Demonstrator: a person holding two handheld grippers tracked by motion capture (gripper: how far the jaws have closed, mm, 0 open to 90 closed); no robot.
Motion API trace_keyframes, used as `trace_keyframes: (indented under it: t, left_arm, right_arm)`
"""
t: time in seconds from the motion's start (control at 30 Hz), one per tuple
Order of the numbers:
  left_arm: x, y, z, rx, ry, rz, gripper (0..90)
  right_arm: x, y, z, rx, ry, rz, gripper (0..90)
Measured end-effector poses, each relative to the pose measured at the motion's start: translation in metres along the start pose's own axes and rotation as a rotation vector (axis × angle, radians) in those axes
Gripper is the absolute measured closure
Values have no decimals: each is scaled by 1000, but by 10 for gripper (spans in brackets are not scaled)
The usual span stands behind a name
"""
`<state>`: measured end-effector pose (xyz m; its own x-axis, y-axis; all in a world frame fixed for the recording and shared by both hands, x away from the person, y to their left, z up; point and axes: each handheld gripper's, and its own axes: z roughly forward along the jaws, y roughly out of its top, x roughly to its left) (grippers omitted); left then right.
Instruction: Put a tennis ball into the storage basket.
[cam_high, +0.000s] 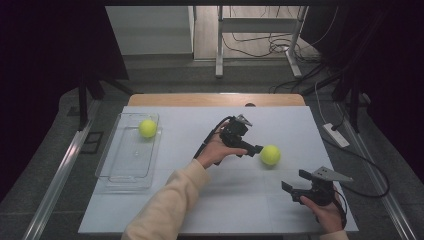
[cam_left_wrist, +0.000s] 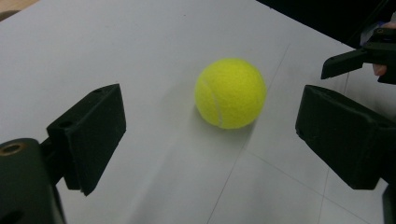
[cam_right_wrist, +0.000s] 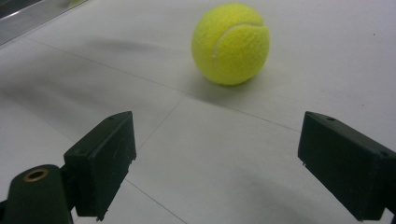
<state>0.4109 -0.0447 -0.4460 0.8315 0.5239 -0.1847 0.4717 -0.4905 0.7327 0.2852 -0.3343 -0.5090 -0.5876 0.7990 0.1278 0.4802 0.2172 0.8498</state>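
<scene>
Reaching across the white bench (cam_high: 200, 200), the left gripper (cam_high: 255, 148) points its spread fingers (cam_left_wrist: 88, 135) at a fuzzy yellow tennis ball (cam_high: 270, 155) lying just beyond their tips, untouched. The right gripper (cam_high: 295, 185) rests nearby, fingers (cam_right_wrist: 105, 158) also apart. A second yellow ball (cam_high: 147, 128) sits in the clear plastic tray (cam_high: 117, 175). One finger nudging the ball first would likely roll it away.

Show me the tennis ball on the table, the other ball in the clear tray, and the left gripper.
tennis ball on the table (cam_high: 270, 155), high view, centre of its felt.
ball in the tray (cam_high: 147, 128), high view, its middle.
left gripper (cam_high: 256, 148), high view, jaw tips beside the ball.
</scene>
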Motion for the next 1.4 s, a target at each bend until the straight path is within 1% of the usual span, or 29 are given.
trace_keyframes:
  t: [0.23, 0.4, 0.43, 0.6, 0.7, 0.77, 0.87, 0.93, 1.1, 1.2, 1.37, 1.4]
  left_arm:
    - [-2, 2, 11, 16, -2, 4, 95]
    - [-4, 4, 17, 16, -9, 1, 95]
    - [-4, 5, 18, 20, -10, 5, 95]
    - [-4, 6, 23, 27, -10, -2, 92]
    - [-3, 5, 26, 36, -10, 6, 92]
    - [-3, 4, 28, 39, -9, -2, 92]
    - [-3, 4, 30, 44, -10, 4, 92]
    - [-4, 5, 32, 45, -12, -2, 92]
    - [-4, 5, 38, 56, -17, -2, 91]
    - [-5, 5, 43, 54, -20, -15, 92]
    - [-4, 5, 48, 73, -27, -9, 91]
    - [-4, 5, 50, 67, -29, -18, 91]
  right_arm:
    - [-1, 0, 0, -2, -2, 4, 111]
    - [-1, -1, 0, 0, 0, 6, 111]
    - [-2, -1, 0, 0, -1, 6, 111]
    - [-2, -1, 0, 0, -1, 4, 111]
    - [-2, -1, 0, 1, -1, 4, 111]
    - [-2, -1, 0, 1, -1, 3, 111]
    - [-1, -1, 0, 1, 0, 3, 111]
    - [-1, -1, 1, 4, -1, 2, 111]
    - [-1, -1, 0, 1, 0, 2, 111]
    - [-2, -1, 0, 2, 1, 3, 111]
    - [-2, -1, 0, 2, 1, 4, 111]
    - [-2, -1, 0, 2, 0, 4, 111]
